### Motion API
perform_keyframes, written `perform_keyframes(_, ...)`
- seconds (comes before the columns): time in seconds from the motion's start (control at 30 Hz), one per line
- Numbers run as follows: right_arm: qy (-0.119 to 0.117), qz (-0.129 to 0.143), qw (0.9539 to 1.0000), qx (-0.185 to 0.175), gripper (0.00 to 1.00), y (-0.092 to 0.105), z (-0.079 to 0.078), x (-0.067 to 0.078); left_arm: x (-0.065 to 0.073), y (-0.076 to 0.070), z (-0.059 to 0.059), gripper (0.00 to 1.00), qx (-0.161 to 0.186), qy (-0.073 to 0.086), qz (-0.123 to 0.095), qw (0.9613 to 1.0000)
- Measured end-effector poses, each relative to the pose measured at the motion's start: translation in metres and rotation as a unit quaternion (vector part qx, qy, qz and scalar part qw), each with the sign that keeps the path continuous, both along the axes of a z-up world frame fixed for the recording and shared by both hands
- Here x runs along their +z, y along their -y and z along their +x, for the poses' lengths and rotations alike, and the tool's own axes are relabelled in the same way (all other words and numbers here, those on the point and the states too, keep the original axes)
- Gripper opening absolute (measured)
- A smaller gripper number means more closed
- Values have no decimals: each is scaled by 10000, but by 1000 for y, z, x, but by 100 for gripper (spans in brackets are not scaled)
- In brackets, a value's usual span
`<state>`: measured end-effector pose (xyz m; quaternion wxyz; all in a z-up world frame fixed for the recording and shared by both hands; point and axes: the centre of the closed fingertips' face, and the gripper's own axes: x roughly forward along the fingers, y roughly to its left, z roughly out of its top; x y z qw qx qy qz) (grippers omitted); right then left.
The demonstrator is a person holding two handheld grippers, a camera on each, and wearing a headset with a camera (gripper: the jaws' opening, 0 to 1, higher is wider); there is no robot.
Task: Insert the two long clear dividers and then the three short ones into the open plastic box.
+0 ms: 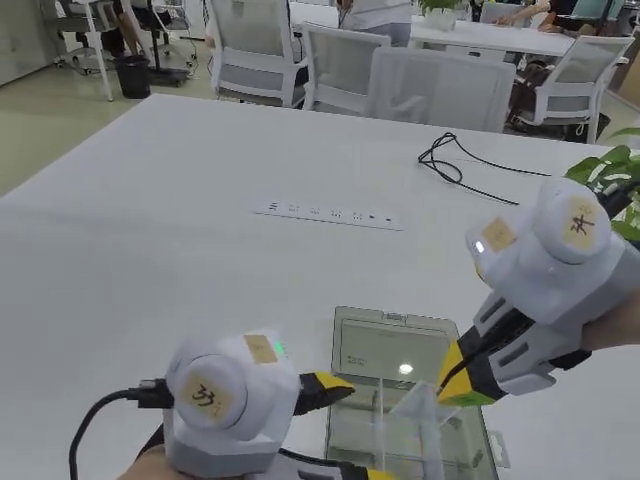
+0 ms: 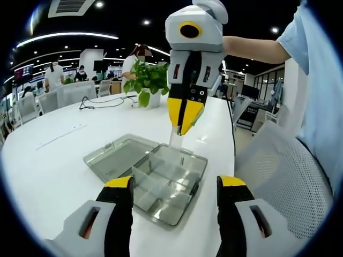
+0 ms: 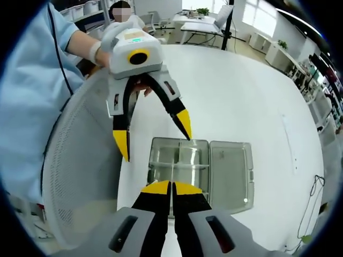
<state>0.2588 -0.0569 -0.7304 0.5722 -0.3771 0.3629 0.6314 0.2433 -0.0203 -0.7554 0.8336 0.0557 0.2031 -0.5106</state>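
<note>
While the white counter [image 1: 200, 200] carried the work, the plastic box [image 2: 166, 184] sat open close to its near edge. Clear partitions [image 3: 179, 160] stood inside the box, and the lid [image 2: 115, 158] lay flat on the side toward the counter's middle. The left claw [image 2: 174, 184] was spread wide, one jaw on either side of the box, gripping nothing. The right claw [image 2: 182, 127] hung point-down above the box, jaws pinched together on a clear divider [image 2: 176, 142]. The divider's lower end reached the box rim; contact could not be told.
</note>
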Motion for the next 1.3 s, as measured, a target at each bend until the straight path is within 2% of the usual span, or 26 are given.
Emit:
perform_keyframes(0.2,-16,-114,9999,-35,2,3,5,-9,-10,-16,2,86,325,-104,94,9994)
perform_keyframes(0.3,2,-121,9999,-81,2,3,9,-13,-14,-22,5,99,560,-164,105,9982)
perform_keyframes(0.4,-17,-155,9998,-111,2,4,11,-16,-16,-25,3,100,620,-247,67,9977)
perform_keyframes(0.67,-110,-188,9996,-158,2,5,12,-22,-20,-28,-1,100,660,-332,46,9973)
perform_keyframes(0.87,-129,-235,9995,-145,2,7,12,-29,-20,-27,-2,97,637,-350,11,9974)
perform_keyframes(1.3,-98,-221,9996,-118,2,-4,12,-33,-20,-27,-4,94,621,-388,-21,9973)
